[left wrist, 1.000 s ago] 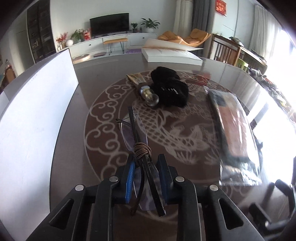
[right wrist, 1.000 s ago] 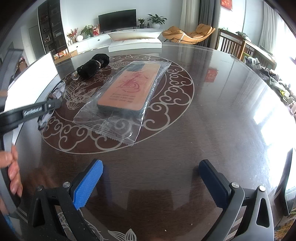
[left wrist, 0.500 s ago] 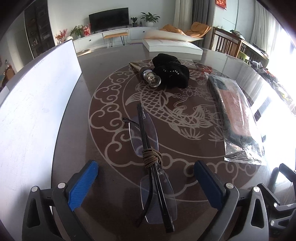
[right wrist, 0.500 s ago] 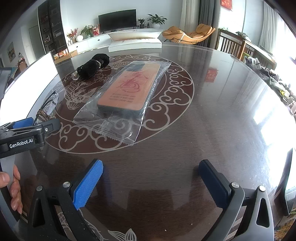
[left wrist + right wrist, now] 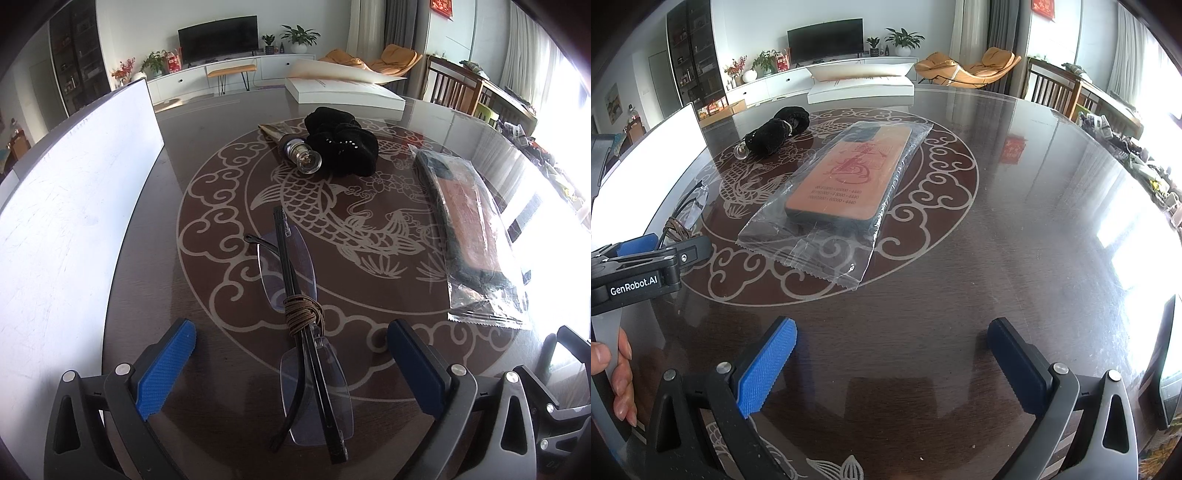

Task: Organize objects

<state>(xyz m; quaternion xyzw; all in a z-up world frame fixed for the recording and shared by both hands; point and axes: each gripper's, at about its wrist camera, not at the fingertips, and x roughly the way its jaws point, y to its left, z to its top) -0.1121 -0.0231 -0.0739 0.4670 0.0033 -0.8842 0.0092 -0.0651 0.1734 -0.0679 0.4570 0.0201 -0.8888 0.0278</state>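
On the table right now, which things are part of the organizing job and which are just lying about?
Likely for organizing:
- folded rimless glasses with black arms and a brown cord wrapped round them
- orange phone case in a clear plastic bag
- black fabric scrunchie
- small clear glass bulb

Just lying about:
- white open box
- white board
- dark round table

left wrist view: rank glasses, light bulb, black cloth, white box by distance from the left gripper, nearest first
1. glasses, lying between the open fingers of the left gripper.
2. light bulb, mid-table, just left of the cloth.
3. black cloth, touching the bulb; close to it, slightly farther.
4. white box, far edge of the table.
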